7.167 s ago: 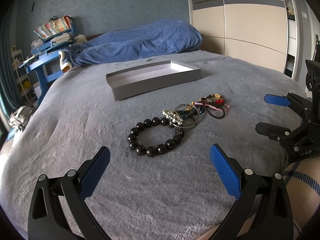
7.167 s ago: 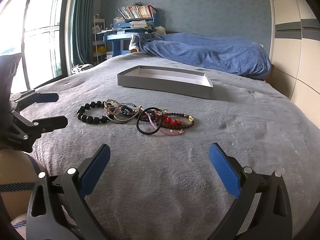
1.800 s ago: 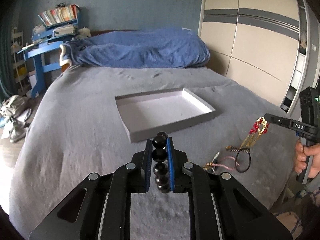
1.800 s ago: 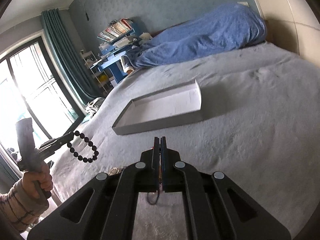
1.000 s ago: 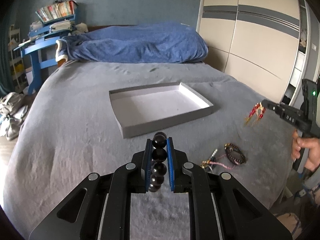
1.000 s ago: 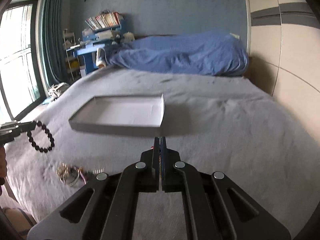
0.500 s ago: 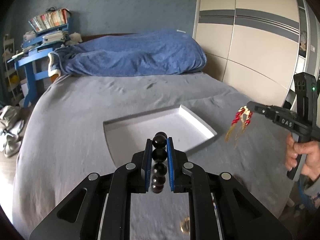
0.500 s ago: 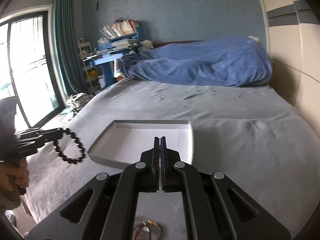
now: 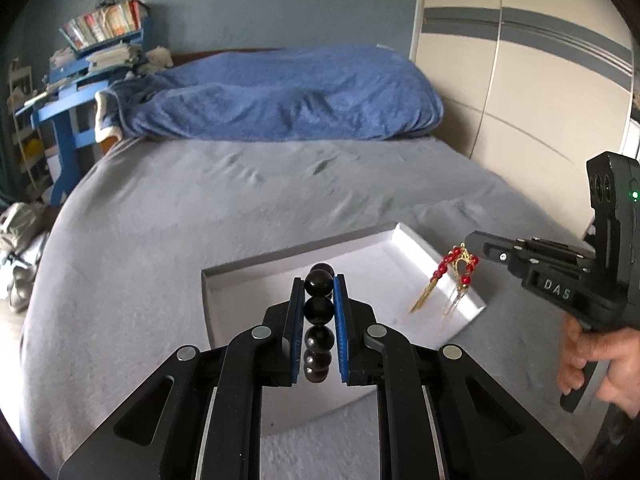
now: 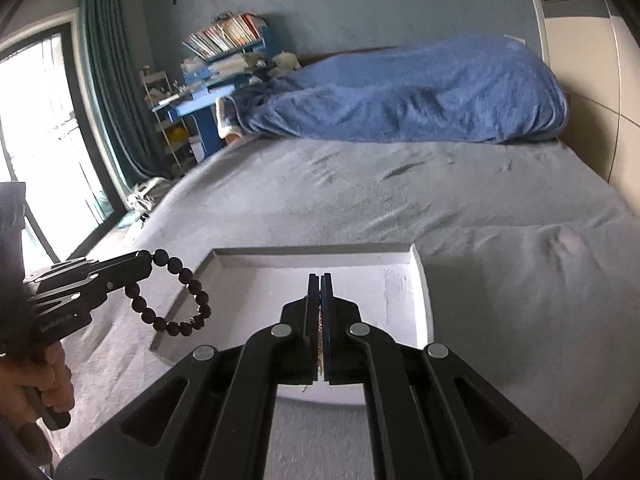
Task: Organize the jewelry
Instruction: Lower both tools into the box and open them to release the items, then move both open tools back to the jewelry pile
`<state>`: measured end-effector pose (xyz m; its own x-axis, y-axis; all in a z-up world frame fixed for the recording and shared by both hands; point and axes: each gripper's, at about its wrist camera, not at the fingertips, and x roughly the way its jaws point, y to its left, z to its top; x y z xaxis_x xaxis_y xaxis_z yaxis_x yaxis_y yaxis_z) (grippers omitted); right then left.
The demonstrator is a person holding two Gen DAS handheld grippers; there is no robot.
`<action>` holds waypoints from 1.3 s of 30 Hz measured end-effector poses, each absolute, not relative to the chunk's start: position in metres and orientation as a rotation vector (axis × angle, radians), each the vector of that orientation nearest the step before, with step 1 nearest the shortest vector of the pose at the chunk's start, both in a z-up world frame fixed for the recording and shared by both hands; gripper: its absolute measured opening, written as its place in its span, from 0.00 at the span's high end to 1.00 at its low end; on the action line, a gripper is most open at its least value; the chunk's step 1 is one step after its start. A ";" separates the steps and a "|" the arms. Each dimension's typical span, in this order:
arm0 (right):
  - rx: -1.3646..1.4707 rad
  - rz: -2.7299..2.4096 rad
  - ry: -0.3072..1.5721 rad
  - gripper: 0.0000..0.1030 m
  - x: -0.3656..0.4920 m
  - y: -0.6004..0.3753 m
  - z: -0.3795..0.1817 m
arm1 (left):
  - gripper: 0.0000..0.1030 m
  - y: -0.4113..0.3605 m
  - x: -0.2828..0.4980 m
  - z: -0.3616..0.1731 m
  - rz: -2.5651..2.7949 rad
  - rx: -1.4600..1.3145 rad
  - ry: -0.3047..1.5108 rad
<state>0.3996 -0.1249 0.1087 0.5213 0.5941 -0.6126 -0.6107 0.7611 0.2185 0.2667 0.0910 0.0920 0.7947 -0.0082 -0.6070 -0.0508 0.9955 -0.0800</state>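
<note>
My left gripper (image 9: 319, 292) is shut on a black bead bracelet (image 9: 318, 312), held above the near edge of the shallow grey tray (image 9: 240, 276) on the bed. From the right wrist view the bracelet (image 10: 176, 292) hangs as a loop from the left gripper (image 10: 146, 260), beside the tray's left wall (image 10: 188, 288). My right gripper (image 10: 320, 284) is shut on a thin gold chain piece. In the left wrist view the right gripper (image 9: 470, 240) dangles this red-bead and gold jewelry (image 9: 452, 276) over the tray's right edge.
The grey bedspread (image 9: 160, 208) surrounds the tray. A blue duvet (image 9: 288, 96) is heaped at the far end. A wardrobe (image 9: 520, 60) stands on the right, a blue desk with books (image 9: 84, 64) on the left and a window with curtains (image 10: 48, 120) beyond.
Both grippers have moved forward and lower toward the tray, which now looks closer. The red-bead jewelry now hangs over the tray's right edge and the black bracelet is at its left side.
</note>
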 end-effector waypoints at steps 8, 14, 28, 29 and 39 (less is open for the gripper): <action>-0.142 0.675 0.833 0.99 0.414 -0.106 0.059 | 0.85 0.083 0.278 0.049 0.036 -0.054 0.740; -0.194 0.664 0.846 0.98 0.408 -0.109 0.043 | 0.83 0.076 0.273 0.034 0.043 -0.032 0.756; -0.081 0.691 0.707 0.51 0.345 -0.162 0.068 | 0.19 0.065 0.204 0.051 0.051 -0.037 0.614; -0.077 0.688 0.702 0.47 0.340 -0.167 0.069 | 0.18 0.065 0.199 0.051 0.049 -0.045 0.610; -0.075 0.651 0.659 0.31 0.256 -0.224 0.060 | 0.15 0.064 0.126 0.029 0.021 -0.128 0.599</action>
<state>0.2564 -0.2244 0.0596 0.6013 0.5381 -0.5907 -0.5839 0.8005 0.1348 0.1258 0.0636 0.0291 0.8260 -0.0178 -0.5634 -0.0565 0.9918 -0.1142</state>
